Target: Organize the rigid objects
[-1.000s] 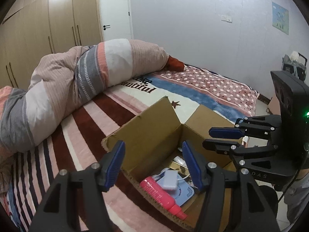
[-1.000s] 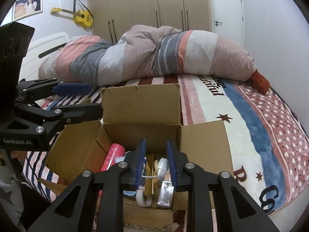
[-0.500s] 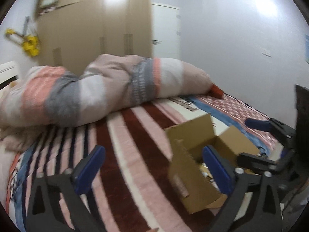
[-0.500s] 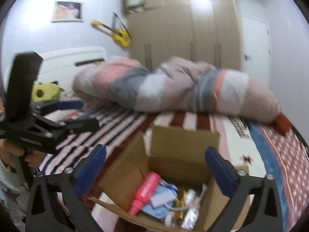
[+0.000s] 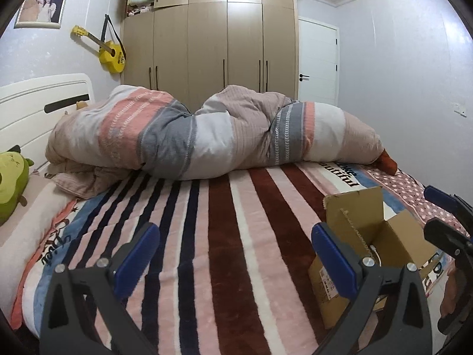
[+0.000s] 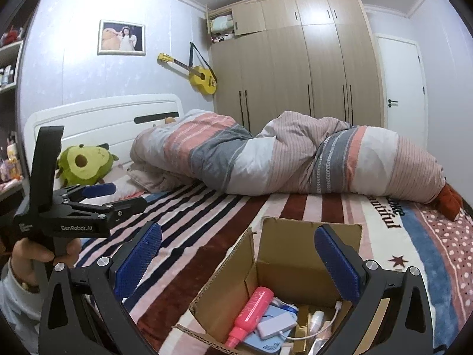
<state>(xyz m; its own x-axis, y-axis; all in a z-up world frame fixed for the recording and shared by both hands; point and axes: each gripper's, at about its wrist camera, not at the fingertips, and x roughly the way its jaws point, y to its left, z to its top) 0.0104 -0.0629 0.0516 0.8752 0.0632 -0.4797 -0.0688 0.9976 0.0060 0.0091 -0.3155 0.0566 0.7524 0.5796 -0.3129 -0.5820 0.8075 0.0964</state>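
The open brown cardboard box (image 6: 283, 269) sits on the striped plush blanket (image 5: 230, 254) near the bed's front edge, at the lower centre of the right wrist view and the lower right of the left wrist view. Inside it lie a pink plastic bottle (image 6: 251, 315), a small white rectangular charger (image 6: 275, 327) with its cable, a pale blue flat device (image 6: 266, 344) and a few small items too cluttered to tell apart.

The right gripper (image 6: 236, 263) hangs above the box with its blue-padded jaws spread wide, nothing between them — they have just been opening. The left gripper (image 5: 236, 263) is likewise released, its jaws just opened too, over bare blanket to the left of the box; in the right wrist view it shows at mid-left, gripped by a hand (image 6: 44, 254).

Behind lie a rolled striped duvet (image 5: 212, 136), a green avocado plush toy (image 6: 85, 164), a yellow guitar (image 6: 198, 75) on the wall, and a beige wardrobe (image 5: 224, 44).
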